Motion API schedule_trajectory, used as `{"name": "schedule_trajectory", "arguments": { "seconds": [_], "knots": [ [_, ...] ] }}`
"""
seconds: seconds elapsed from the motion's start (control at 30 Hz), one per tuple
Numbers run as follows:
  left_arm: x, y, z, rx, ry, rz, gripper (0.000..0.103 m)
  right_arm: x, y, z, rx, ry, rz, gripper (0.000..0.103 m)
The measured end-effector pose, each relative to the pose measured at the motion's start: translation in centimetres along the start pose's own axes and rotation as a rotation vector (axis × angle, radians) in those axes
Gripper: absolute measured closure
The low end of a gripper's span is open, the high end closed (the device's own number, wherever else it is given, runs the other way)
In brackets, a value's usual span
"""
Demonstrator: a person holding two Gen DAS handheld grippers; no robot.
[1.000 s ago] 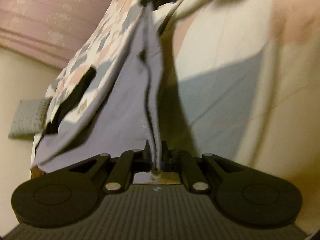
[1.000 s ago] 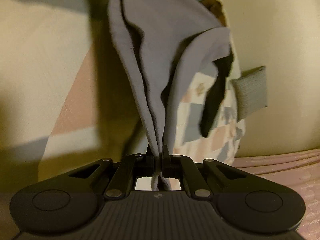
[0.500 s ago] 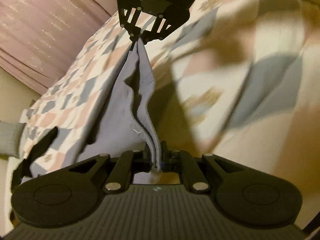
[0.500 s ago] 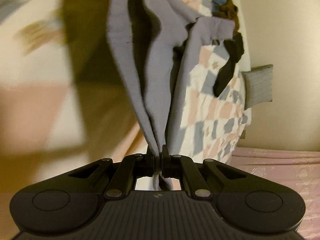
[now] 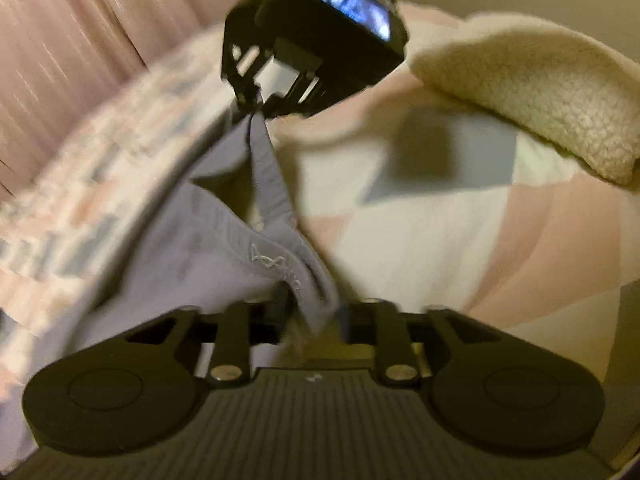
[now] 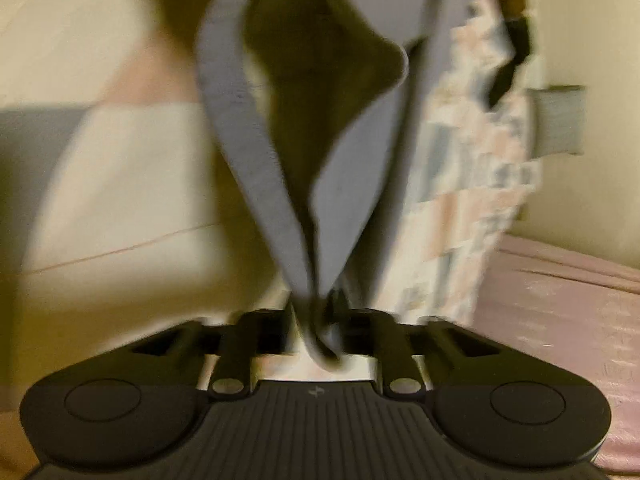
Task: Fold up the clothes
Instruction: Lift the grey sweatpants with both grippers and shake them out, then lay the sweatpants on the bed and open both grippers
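A lilac-grey garment hangs stretched between my two grippers over a patchwork quilt. In the left wrist view, my left gripper has its fingers parted, and the garment's hem with a small white logo lies loosely in the gap. The right gripper hovers at the far end of the cloth, facing me. In the right wrist view, the right gripper also has parted fingers, with a thin fold of the garment slack between them. Both views are motion-blurred.
A cream fleece blanket lies on the quilt at the upper right. A pink curtain hangs behind the bed. Dark clothes sit on the far end of the bed, near a grey cushion.
Both grippers' fingers have spread apart from a tight pinch, loosening the cloth. The grippers have swung over the quilt, and the fleece blanket has come into the left view.
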State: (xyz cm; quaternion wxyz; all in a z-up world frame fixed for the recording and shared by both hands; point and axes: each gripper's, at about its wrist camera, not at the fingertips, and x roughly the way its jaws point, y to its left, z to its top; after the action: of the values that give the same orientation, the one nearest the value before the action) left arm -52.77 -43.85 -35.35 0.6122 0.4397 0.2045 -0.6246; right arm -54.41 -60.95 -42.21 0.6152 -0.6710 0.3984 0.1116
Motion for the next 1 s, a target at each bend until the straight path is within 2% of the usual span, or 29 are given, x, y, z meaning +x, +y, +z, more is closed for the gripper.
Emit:
{"name": "schedule_trajectory", "arguments": {
  "seconds": [0.03,0.13,0.2,0.3,0.37,0.43,0.47,0.53,0.6,0.7,0.8,0.87,0.93,1.0],
  "knots": [
    [0.1,-0.2,-0.3,0.012,0.007,-0.027,0.076,0.1,1.2,0.2,-0.012,0.010,0.025,0.040],
    [-1.8,1.1,-1.9,-0.018,-0.022,-0.095,0.076,-0.2,2.3,0.5,0.064,0.073,0.016,0.040],
    [-3.2,3.8,-3.7,-0.107,-0.027,-0.144,0.075,-0.7,0.7,0.7,0.278,0.150,0.030,0.040],
    [-5.6,9.6,-6.9,-0.326,-0.023,-0.134,0.075,-1.8,-2.3,0.6,0.632,0.224,0.044,0.040],
    [-6.7,14.3,-9.6,-0.489,-0.007,-0.067,0.075,-2.3,-4.9,0.9,0.866,0.228,0.040,0.042],
    [-7.4,19.2,-12.4,-0.594,0.026,0.067,0.076,-2.4,-7.1,1.9,1.024,0.209,0.014,0.046],
    [-7.6,21.3,-13.6,-0.603,0.049,0.148,0.076,-2.2,-8.2,2.8,1.073,0.195,-0.001,0.048],
    [-7.5,25.2,-15.9,-0.542,0.137,0.317,0.076,-1.2,-10.8,5.2,1.163,0.145,-0.025,0.053],
    [-7.3,28.9,-18.8,-0.438,0.201,0.455,0.076,0.0,-13.0,7.9,1.224,0.106,-0.045,0.056],
    [-6.4,34.0,-23.7,-0.216,0.234,0.564,0.076,3.0,-16.8,13.6,1.256,0.081,-0.064,0.056],
    [-5.2,39.2,-28.4,-0.043,0.231,0.593,0.076,6.8,-20.5,20.4,1.253,0.091,-0.048,0.056],
    [-4.8,42.4,-31.6,0.054,0.229,0.581,0.076,9.0,-22.8,25.1,1.228,0.112,-0.016,0.056],
    [-4.2,45.1,-34.1,0.145,0.222,0.562,0.075,10.2,-24.2,29.3,1.164,0.143,-0.024,0.056],
    [-3.2,47.0,-36.4,0.239,0.227,0.538,0.075,11.7,-25.6,32.1,1.147,0.182,-0.020,0.056]
  ]
}}
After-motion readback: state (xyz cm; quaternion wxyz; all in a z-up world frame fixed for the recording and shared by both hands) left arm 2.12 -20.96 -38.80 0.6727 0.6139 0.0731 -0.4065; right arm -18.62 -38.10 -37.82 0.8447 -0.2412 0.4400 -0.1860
